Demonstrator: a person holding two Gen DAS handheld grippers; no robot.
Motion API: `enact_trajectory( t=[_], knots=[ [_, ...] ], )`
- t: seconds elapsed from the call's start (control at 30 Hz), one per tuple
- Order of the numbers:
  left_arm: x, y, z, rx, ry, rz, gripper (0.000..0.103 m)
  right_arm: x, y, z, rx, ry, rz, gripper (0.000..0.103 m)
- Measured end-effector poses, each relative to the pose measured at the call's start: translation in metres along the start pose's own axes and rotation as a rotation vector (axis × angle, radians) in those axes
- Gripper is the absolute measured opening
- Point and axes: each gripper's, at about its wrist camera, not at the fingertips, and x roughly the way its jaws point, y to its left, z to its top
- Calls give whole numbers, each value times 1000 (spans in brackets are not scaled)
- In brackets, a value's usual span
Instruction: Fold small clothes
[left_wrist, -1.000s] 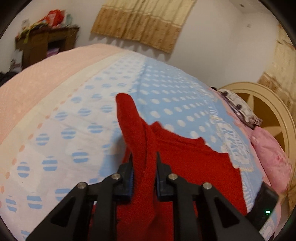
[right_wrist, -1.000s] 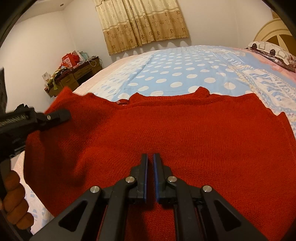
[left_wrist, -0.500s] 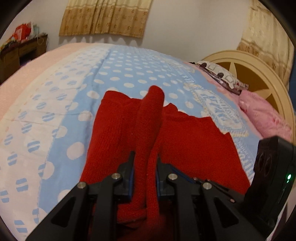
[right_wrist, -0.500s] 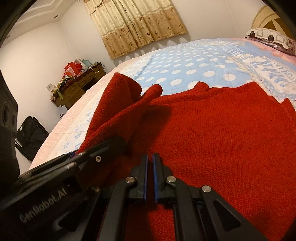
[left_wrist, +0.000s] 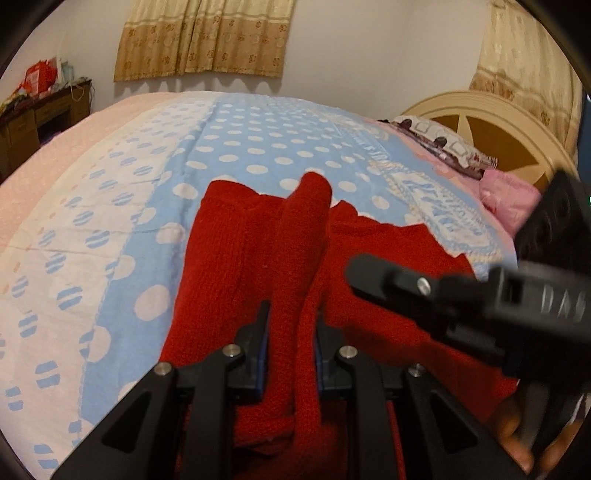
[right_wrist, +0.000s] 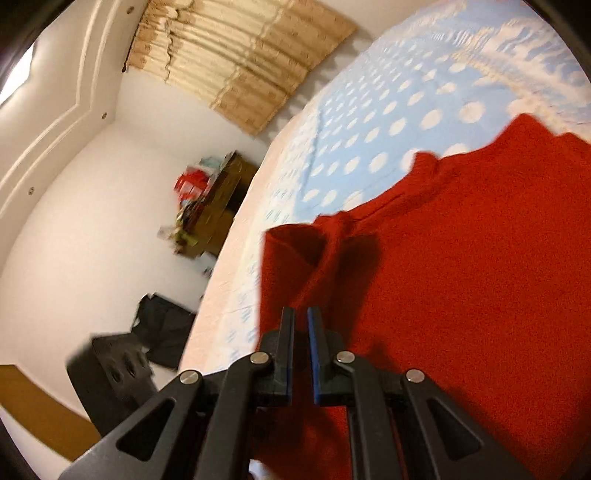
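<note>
A red knitted sweater (left_wrist: 236, 266) lies on the blue polka-dot bedspread (left_wrist: 258, 147). My left gripper (left_wrist: 291, 314) is shut on a bunched fold of the sweater, which rises between its fingers; the left side is folded over the body. My right gripper (right_wrist: 301, 314) is shut and empty, tilted, hovering over the sweater's (right_wrist: 461, 277) left part. The right gripper also shows in the left wrist view (left_wrist: 406, 284), crossing in from the right above the sweater.
A cream headboard (left_wrist: 480, 122) and pillows (left_wrist: 443, 142) stand at the bed's right. A wooden desk with clutter (left_wrist: 40, 110) is against the far wall. A black bag (right_wrist: 162, 332) lies on the floor. Curtains (left_wrist: 203, 37) hang behind.
My left gripper carried the sweater's side further over the body. My right gripper lifted off the sweater, rolled and swung left; it now crosses the left wrist view.
</note>
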Motion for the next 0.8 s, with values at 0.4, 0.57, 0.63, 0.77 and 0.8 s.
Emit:
enact_trajectory(
  t=[0.4, 0.57, 0.63, 0.77, 0.8],
  knots=[
    [1, -2, 1, 13, 7, 22, 22, 28, 16, 11, -30, 38, -51, 80],
    [0, -1, 1, 8, 8, 13, 22, 49, 12, 19, -41, 109, -43, 64],
    [-1, -1, 0, 11, 6, 12, 22, 57, 15, 19, -83, 138, -58, 63],
    [-4, 1, -1, 21, 11, -2, 24, 67, 21, 17, -179, 162, -177, 25],
    [-6, 3, 0, 15, 18, -25, 25, 66, 17, 17, -165, 162, -166, 24]
  ],
)
